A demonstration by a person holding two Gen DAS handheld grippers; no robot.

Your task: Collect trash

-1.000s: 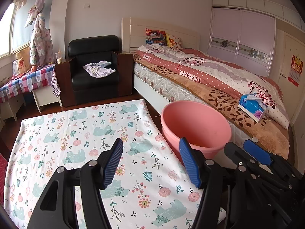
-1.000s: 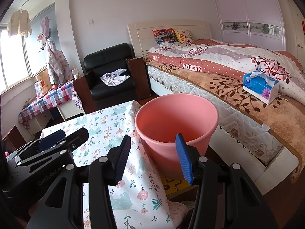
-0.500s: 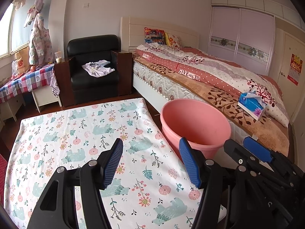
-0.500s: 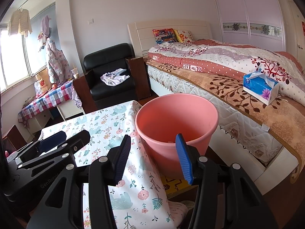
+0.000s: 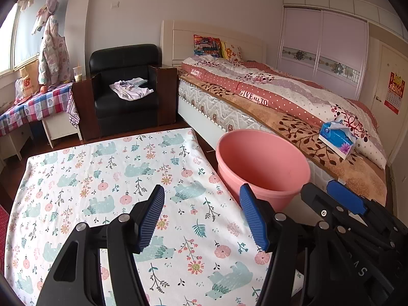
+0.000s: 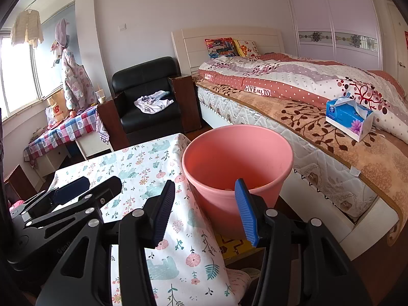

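A pink plastic bin (image 5: 262, 168) stands on the floor between the table and the bed; it also shows in the right wrist view (image 6: 237, 163), with some pale scraps at its bottom. My left gripper (image 5: 201, 214) is open and empty above the flowered tablecloth (image 5: 102, 173). My right gripper (image 6: 204, 211) is open and empty, held over the table's right edge just in front of the bin. Each gripper shows at the side of the other's view. No loose trash shows on the tablecloth.
A bed (image 5: 280, 107) with a blue tissue box (image 5: 336, 140) runs along the right. A black armchair (image 5: 125, 94) with a cloth on it stands behind the table. A checked side table (image 5: 33, 104) is at the left. A yellow box (image 6: 232, 247) lies under the bin.
Both grippers have hardly moved; the views shifted very slightly. Both stay open and empty.
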